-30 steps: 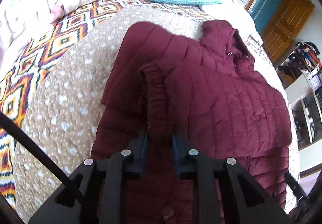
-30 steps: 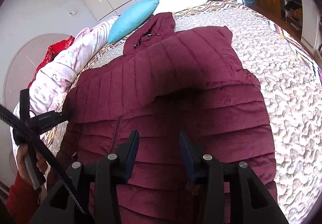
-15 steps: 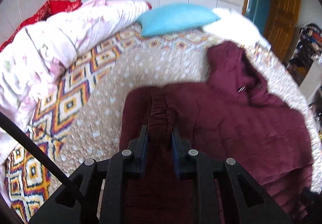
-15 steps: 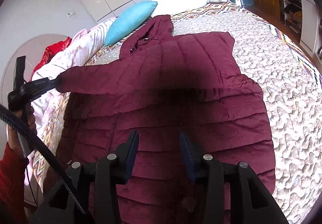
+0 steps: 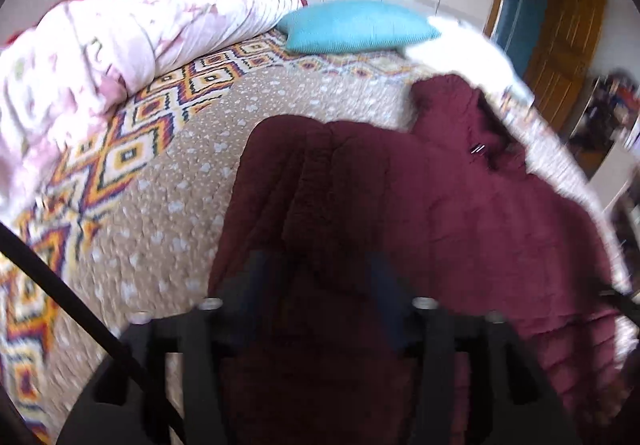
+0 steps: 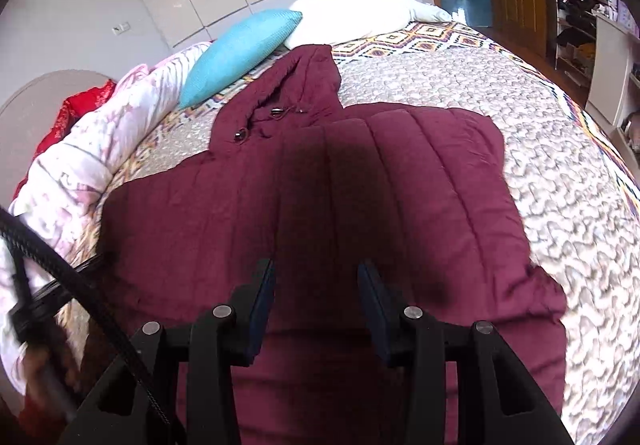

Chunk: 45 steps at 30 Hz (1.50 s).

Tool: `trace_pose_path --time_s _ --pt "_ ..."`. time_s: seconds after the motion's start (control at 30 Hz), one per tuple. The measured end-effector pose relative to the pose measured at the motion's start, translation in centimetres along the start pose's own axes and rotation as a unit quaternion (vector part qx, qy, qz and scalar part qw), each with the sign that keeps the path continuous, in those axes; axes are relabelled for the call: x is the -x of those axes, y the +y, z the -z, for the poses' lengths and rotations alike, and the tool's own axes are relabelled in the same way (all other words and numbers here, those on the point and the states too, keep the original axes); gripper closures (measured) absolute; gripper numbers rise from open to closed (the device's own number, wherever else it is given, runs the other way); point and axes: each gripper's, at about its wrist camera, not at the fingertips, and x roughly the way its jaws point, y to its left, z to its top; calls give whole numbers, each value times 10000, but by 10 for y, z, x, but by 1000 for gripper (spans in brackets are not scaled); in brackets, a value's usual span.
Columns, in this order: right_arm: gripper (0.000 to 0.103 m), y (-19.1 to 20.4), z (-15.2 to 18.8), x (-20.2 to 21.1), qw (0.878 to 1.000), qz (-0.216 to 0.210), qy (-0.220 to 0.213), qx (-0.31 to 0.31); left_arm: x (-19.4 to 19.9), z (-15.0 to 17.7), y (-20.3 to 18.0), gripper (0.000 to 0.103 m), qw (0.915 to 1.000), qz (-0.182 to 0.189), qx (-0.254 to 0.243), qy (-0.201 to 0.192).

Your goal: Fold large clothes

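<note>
Item: jacket (image 6: 360,181) — maroon, quilted, hooded. It lies spread on the bed (image 6: 560,149), hood (image 6: 304,85) toward the blue pillow (image 6: 240,49) and the white pillow (image 6: 360,11).

Left gripper (image 5: 320,277): jaws stand apart, with dark sleeve (image 5: 328,181) cloth between them. The view is blurred, so whether the pads are touching the cloth cannot be told; it looks like a release.

Right gripper (image 6: 316,293): jaws wide apart, holding nothing, over the lower middle of the jacket.

Step in hand, as judged: folding the left sleeve in across the body.
- Lay the sleeve flat along the quilting lines, cuff inside the jacket's outline.
- Let go only once the cloth rests on the body, then lift the jaws straight off so nothing drags.
- The padding is bulky and likely to spring back; the free right gripper could press the fold down.
- The right sleeve (image 6: 532,277) looks already folded in, its cuff at the jacket's right edge — match it for an even shape.

Change against earlier frames:
- One second ago and half a second ago the left jaws were pinched on the sleeve cuff; now they are parted.
- Half a second ago the right view showed the sleeve pulled out sideways toward the pink quilt (image 6: 80,165); now it is no longer stretched out there.
- The right gripper is unchanged, open throughout.
</note>
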Motion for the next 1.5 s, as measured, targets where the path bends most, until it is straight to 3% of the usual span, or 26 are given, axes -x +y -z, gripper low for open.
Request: trace_pose_path --time_s 0.03,0.1,0.27,0.4,0.5,0.6,0.73,0.83,0.93,1.03,1.13,1.17,1.2,1.37,1.5 --pt "54 1 -3 -10 9999 68 84 13 12 6 5 29 9996 134 182 -175" --pt "51 0 -6 -24 9997 196 167 -4 20 16 10 28 9988 123 325 -340" --pt "50 10 -16 -18 9991 271 258 196 5 39 20 28 9990 -208 282 -272" --pt "50 25 -47 -2 9995 84 97 289 -5 47 31 28 9985 -72 492 -237" --pt "49 45 -82 -12 9996 15 38 289 -13 49 39 24 9977 48 671 -88" --pt "48 71 -118 -48 9996 -10 120 252 -24 51 46 21 9962 231 823 145" --pt "48 104 -166 -114 9993 -119 287 201 -25 51 51 16 9937 568 957 148" --pt "48 112 -202 -161 9996 133 241 28 -25 53 59 15 9897 823 1167 132" --pt "48 107 -224 -204 9980 480 215 -358 -25 53 68 14 9837 1082 1434 117" --pt "48 102 -237 -234 9958 516 227 -728 -24 53 70 14 9809 1183 1542 89" --pt "49 110 -245 -249 9956 716 172 -571 -23 54 68 14 9817 1158 1512 84" --pt "68 113 -246 -252 9953 851 175 -434 -23 54 68 14 9817 1157 1511 87" --pt "95 117 -247 -252 9947 958 220 -297 -23 55 68 14 9816 1159 1515 87" --pt "96 145 -239 -204 9897 1311 -8 573 -25 53 71 14 9810 1176 1537 100" --pt "96 171 -209 -116 9894 897 -217 1119 -26 53 73 14 9803 1202 1565 121"
